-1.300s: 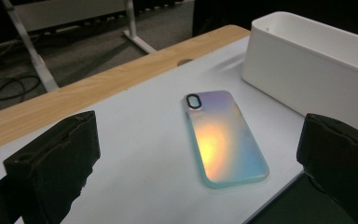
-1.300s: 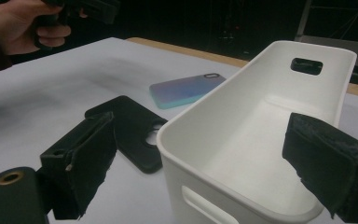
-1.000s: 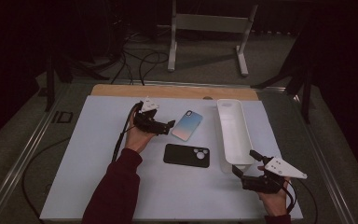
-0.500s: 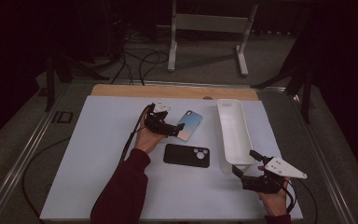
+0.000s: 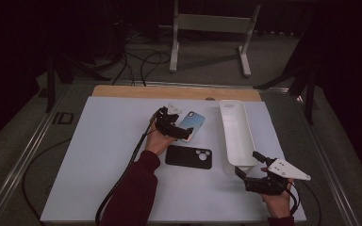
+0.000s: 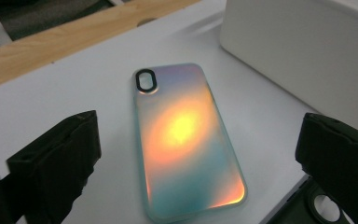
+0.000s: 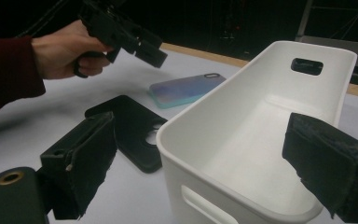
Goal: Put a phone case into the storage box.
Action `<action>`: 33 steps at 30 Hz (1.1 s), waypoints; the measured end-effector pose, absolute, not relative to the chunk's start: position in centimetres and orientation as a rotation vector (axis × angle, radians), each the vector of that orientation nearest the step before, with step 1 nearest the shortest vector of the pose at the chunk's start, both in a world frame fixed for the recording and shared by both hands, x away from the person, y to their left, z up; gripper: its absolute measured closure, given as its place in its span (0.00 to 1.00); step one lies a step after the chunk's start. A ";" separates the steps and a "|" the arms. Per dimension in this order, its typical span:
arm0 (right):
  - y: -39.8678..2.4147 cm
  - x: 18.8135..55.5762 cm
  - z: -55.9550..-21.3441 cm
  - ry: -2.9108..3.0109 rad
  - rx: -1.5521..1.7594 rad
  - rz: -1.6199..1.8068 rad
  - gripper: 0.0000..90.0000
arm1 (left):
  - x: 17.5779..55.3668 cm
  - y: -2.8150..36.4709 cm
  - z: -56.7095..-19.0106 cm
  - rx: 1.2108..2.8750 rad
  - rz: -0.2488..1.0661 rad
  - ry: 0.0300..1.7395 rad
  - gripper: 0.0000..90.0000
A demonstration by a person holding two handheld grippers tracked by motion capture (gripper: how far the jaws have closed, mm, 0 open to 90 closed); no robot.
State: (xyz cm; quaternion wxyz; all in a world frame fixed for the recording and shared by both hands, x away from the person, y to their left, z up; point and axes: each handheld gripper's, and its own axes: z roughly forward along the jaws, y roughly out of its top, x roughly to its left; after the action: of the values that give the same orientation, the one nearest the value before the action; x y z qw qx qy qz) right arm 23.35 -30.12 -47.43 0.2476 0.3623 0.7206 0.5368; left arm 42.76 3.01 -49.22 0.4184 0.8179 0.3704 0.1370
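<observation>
Left gripper: its two black jaws are standing wide apart and gripping nothing; in the left gripper view they are flanking the iridescent phone case without touching it. Their pads are showing a matte, blocky, slightly rough surface. The case is lying flat, back up, on the white table sheet; it is a rounded rectangle with a glossy finish that is shimmering orange at the centre and teal toward the edges, a pale translucent rim, and an oval black-ringed camera opening near its far end.

Just beside it, toward the person, a black phone case is lying flat, matte, with round camera cut-outs.

Right gripper: its jaws are likewise standing wide apart and empty, their foam-like pads looking coarse and frayed at the edges. In the right gripper view they are straddling the near end of the white plastic bin without clearly touching it. The bin is long, smooth, round-cornered and empty, with a slot handle in each end wall, and is lying just right of both cases. A wooden strip is edging the sheet's far side.
</observation>
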 end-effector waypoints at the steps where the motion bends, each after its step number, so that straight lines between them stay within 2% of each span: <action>1: -30.1 23.3 -47.4 1.965 0.991 1.464 0.11 | 42.8 3.0 -49.4 2.053 0.345 0.938 0.00; 12: -30.1 23.3 -47.5 1.964 0.994 1.470 0.11 | 43.9 2.0 -51.4 2.111 0.330 1.015 0.00; 21: -30.1 23.3 -47.4 1.966 0.984 1.470 0.11 | 44.6 0.2 -53.3 2.231 0.283 1.077 0.00; 26: -30.1 23.3 -47.4 1.962 0.984 1.475 0.11 | 44.7 -0.4 -53.3 2.274 0.327 1.109 0.00; 33: -30.2 23.2 -47.4 1.959 0.985 1.475 0.11 | 44.7 0.1 -52.9 2.292 0.334 1.100 0.17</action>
State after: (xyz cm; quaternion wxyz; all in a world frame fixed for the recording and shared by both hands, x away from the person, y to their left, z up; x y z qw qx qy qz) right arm 23.23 -30.16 -47.36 0.2468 0.3611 0.7185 0.5408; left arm 44.72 0.10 -52.88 0.2847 0.8570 0.4111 0.1248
